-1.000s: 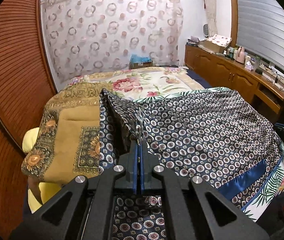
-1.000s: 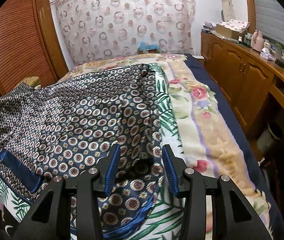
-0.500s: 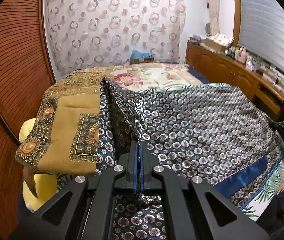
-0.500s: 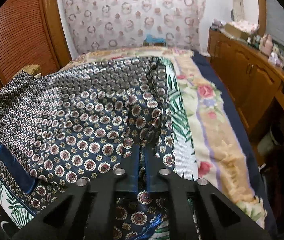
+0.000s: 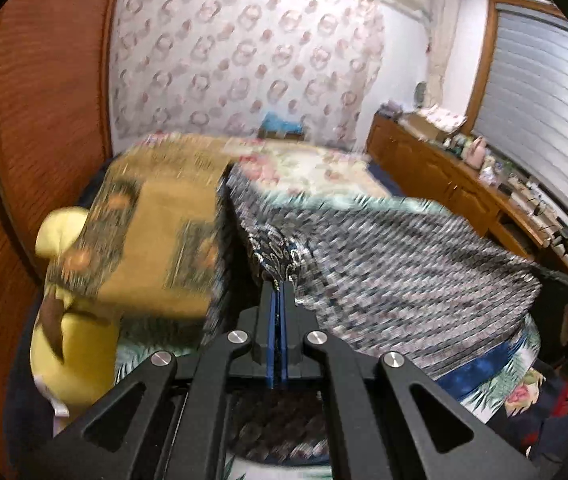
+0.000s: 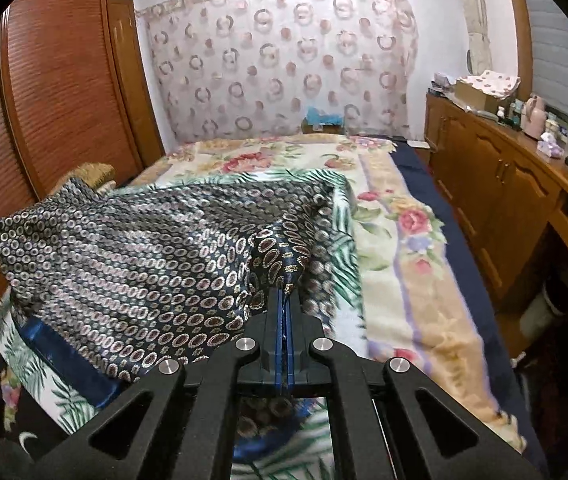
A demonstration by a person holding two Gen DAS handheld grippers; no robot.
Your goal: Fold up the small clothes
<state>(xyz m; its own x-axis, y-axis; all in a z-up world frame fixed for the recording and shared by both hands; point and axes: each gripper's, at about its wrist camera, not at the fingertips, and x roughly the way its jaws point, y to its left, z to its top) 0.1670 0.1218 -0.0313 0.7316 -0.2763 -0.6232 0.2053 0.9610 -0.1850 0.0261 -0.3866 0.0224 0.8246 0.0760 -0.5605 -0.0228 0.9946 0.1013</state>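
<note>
While the patterned garment hangs stretched over the near part of the bed, lifted between two pinches, its slippery-looking cloth could slide out of either grip if the hands pull apart too hard, and the spread would collapse into a heap. A lopsided lift could also drag the far hem across the floral bedspread and wrinkle the fold line. The folded tan blanket on the left, lying just beside the garment, might get snagged and pulled along.

Only the left wrist view shows that blanket and the yellow pillow beneath it, though badly blurred. Only the right wrist view shows the garment's blue trim sharply. The left tool is pressed together on a garment corner; the right tool has just closed, pinching the opposite corner.
</note>
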